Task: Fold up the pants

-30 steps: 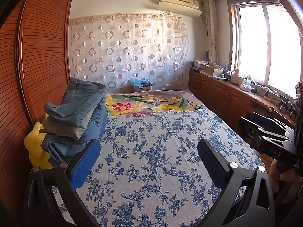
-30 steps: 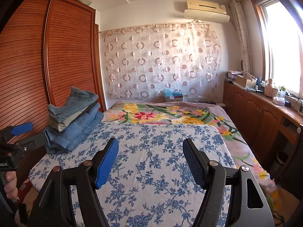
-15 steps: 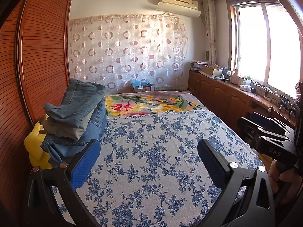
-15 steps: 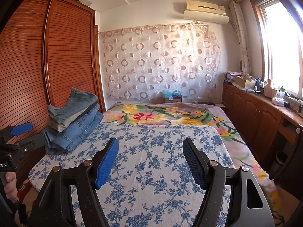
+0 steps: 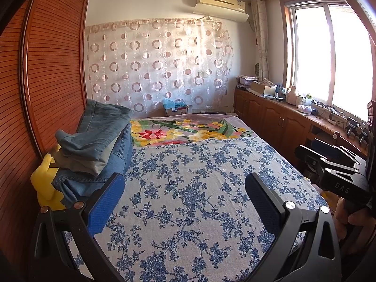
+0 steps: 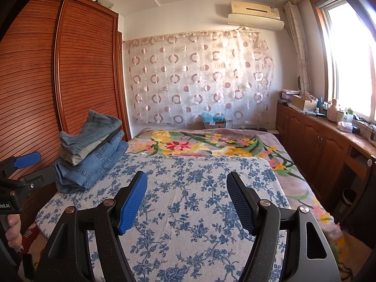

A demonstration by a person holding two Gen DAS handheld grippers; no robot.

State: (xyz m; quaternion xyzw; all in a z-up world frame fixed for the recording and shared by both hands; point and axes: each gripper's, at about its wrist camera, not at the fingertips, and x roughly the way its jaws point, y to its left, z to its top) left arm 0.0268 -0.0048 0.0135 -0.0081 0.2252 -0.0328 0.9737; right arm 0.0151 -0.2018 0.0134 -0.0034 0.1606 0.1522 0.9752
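Observation:
A stack of folded pants [image 5: 94,150], blue jeans with a grey-green pair between, lies on the left side of the bed by the wardrobe; it also shows in the right wrist view [image 6: 91,157]. My left gripper [image 5: 185,188] is open and empty above the blue-flowered bedspread [image 5: 199,188], just right of the stack. My right gripper [image 6: 186,188] is open and empty above the bedspread [image 6: 199,188], apart from the stack. Each gripper shows at the edge of the other's view.
A wooden slatted wardrobe [image 5: 51,75] stands along the left. A yellow thing [image 5: 44,183] lies under the stack. A flowered blanket [image 5: 188,131] covers the bed's far end. Low wooden cabinets [image 5: 282,122] with clutter run under the window on the right.

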